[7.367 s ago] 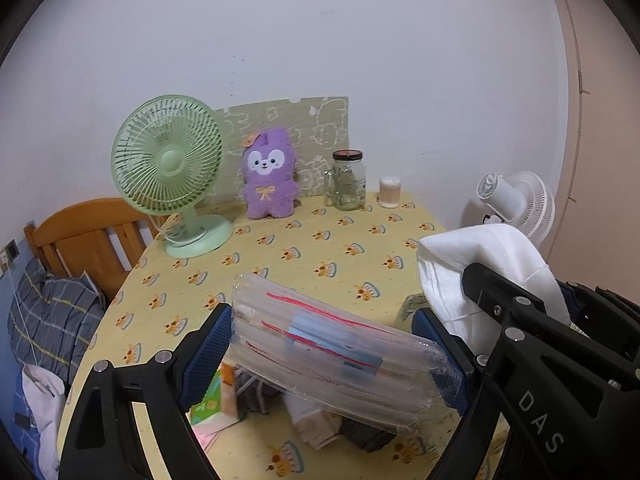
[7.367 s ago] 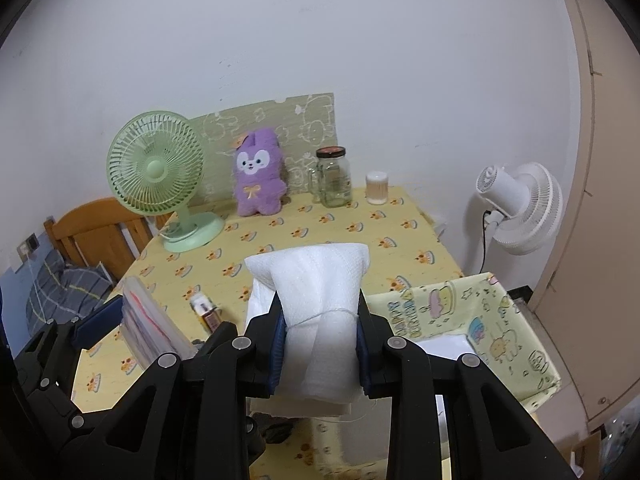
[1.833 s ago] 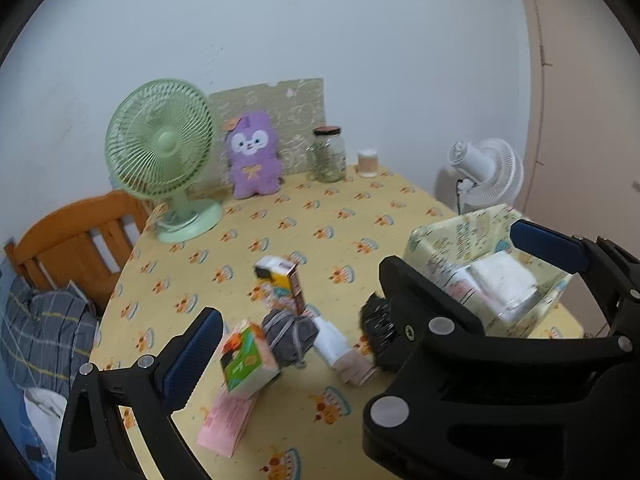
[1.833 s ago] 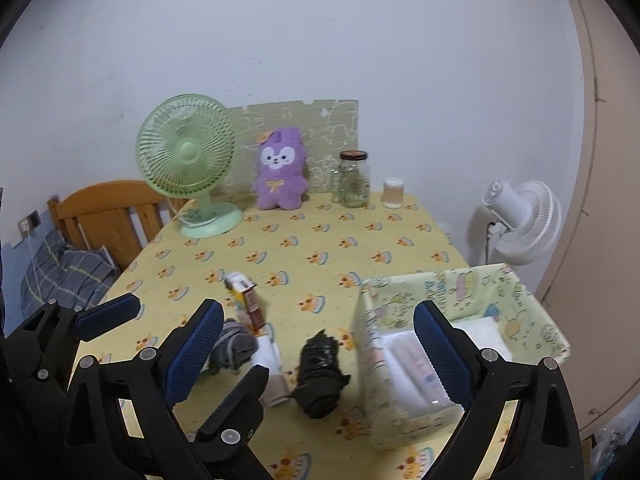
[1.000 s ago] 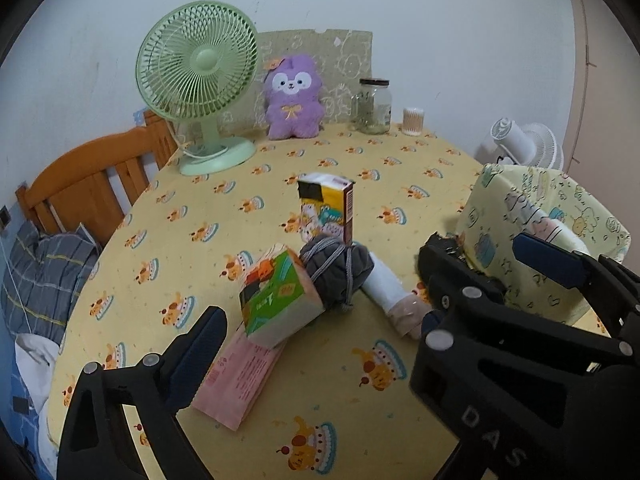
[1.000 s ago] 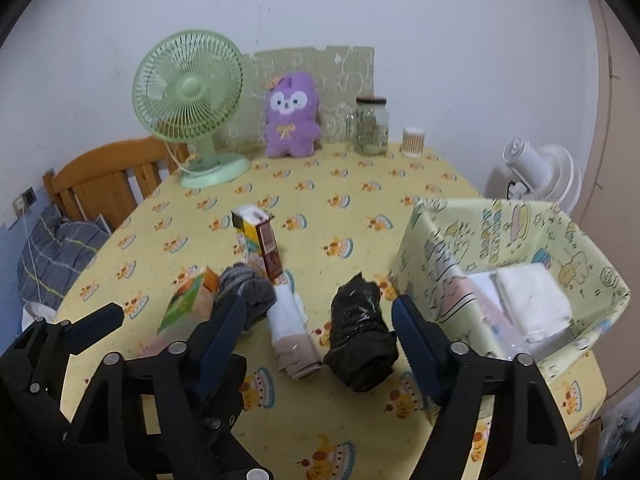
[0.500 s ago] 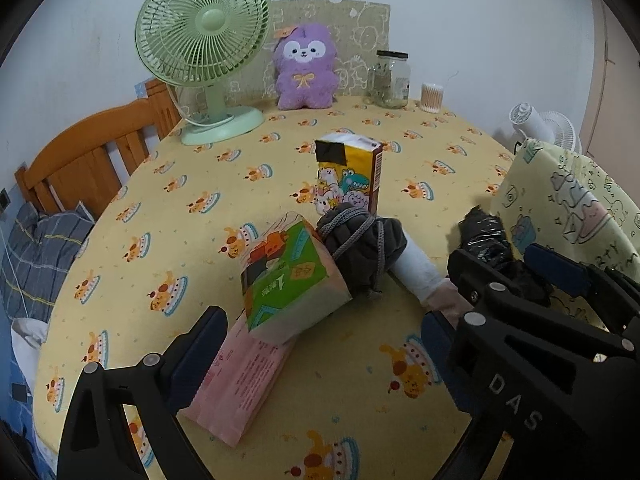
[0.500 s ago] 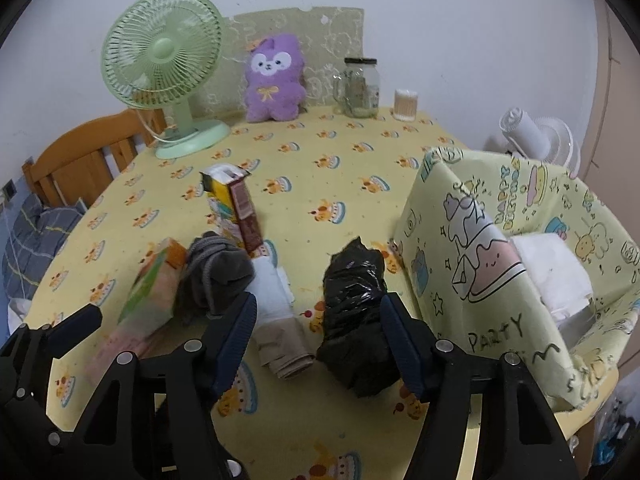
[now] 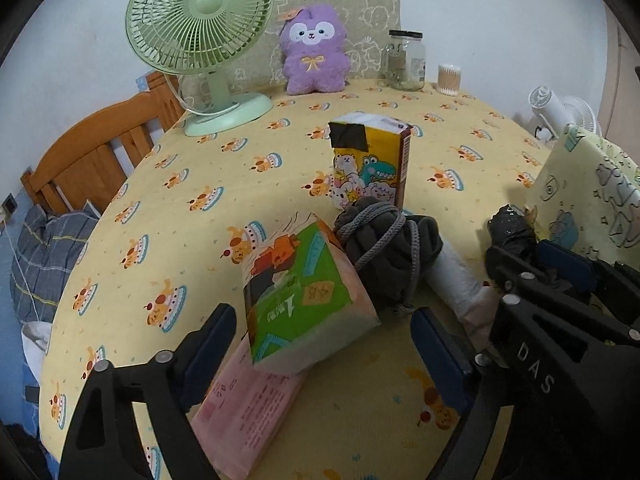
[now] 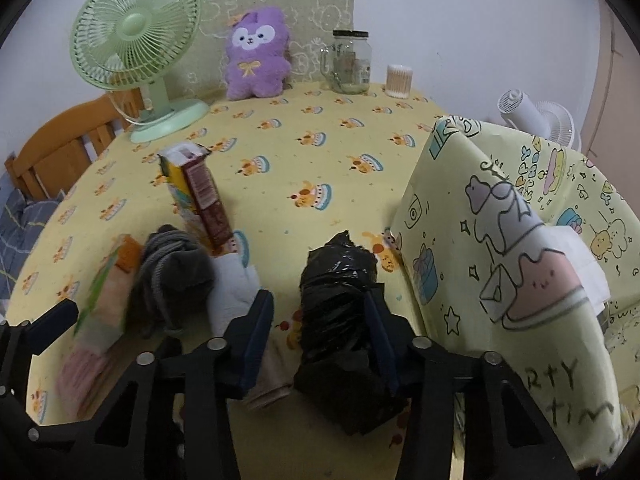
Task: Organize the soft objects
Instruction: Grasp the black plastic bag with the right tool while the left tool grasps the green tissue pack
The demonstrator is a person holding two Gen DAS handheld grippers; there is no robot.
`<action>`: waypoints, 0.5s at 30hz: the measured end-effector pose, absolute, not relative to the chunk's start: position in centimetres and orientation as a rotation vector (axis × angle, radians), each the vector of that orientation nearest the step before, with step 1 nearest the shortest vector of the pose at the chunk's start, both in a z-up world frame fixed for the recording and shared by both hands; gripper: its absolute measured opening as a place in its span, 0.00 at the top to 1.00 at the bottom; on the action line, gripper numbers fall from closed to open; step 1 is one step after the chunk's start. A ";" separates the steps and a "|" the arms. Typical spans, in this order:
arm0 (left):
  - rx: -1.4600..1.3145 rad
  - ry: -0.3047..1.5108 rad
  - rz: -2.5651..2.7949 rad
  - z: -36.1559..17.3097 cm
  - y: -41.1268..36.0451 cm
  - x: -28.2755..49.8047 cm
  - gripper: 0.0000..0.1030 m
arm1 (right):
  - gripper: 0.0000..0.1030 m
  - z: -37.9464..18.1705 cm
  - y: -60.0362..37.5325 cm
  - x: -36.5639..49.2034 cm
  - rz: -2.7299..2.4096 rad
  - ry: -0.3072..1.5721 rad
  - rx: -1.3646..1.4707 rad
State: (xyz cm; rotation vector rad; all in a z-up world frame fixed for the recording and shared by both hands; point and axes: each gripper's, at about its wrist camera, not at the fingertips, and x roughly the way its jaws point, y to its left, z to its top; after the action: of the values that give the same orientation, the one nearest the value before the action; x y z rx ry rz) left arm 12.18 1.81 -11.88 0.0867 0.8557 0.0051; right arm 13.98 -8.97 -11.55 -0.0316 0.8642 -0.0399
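Right jaws: the right gripper (image 10: 318,324) is closing around the black plastic bundle (image 10: 340,292) at lower centre of its own view; the right pad looks to be on the plastic, the left one stands apart, so no firm grip yet.
Left jaws: the left gripper (image 9: 322,344) is wide but closing, with the green tissue pack (image 9: 300,296) between its pads and neither pad touching it.
Why the green pack tilts: it leans on the pink tissue pack (image 9: 248,404) under it at lower centre, one end raised, which I judge leaves its sides free for the pads.
Why the pile is tight: the grey knit bundle (image 9: 388,252) touches the green pack, and the white rolled cloth (image 9: 460,276) lies just right of it, so each pick must be narrow.
Destination: the yellow fabric bin (image 10: 500,240) at the right of the right view stands just beside the black bundle, a white folded cloth (image 10: 576,256) already inside; a short carry, I reckon.
Cartoon carton (image 9: 370,160): upright behind the pile, mid-frame.
Surface: a table under a yellow cake-print cloth (image 9: 200,184).
Room: green desk fan (image 9: 200,32) upper left, purple plush (image 9: 314,50) and glass jar (image 9: 404,60) against the white wall at top, wooden chair (image 9: 92,160) at left, white fan (image 10: 536,116) at right.
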 end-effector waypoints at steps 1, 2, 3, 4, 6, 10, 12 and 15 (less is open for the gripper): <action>0.089 0.862 0.007 -12.0 1.8 12.4 0.17 | 0.62 -11.6 -9.0 14.2 -0.047 0.865 -0.039; 0.090 0.866 0.005 -12.1 1.8 12.5 0.18 | 0.65 -11.7 -9.0 14.3 -0.054 0.864 -0.048; 0.087 0.871 0.003 -12.2 1.8 12.6 0.19 | 0.68 -11.8 -9.0 14.4 -0.056 0.862 -0.055; 0.085 0.871 0.003 -12.2 1.9 12.7 0.20 | 0.69 -11.8 -8.9 14.5 -0.054 0.860 -0.057; 0.080 0.873 0.001 -12.2 2.0 12.8 0.24 | 0.71 -11.9 -8.9 14.8 -0.049 0.855 -0.055; 0.057 0.878 -0.006 -12.0 2.4 12.6 0.36 | 0.77 -11.6 -8.6 14.7 -0.022 0.833 -0.048; 0.047 0.876 -0.006 -11.9 2.5 12.5 0.44 | 0.78 -11.5 -8.4 14.7 -0.009 0.829 -0.042; 0.030 0.872 -0.010 -11.8 2.8 12.4 0.54 | 0.79 -11.2 -8.2 14.6 0.010 0.821 -0.033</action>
State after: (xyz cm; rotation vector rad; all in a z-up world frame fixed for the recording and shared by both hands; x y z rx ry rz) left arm 12.36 2.80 -11.78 0.0300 0.8720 -0.0101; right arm 14.58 -8.22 -11.22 -0.0326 0.8212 0.0099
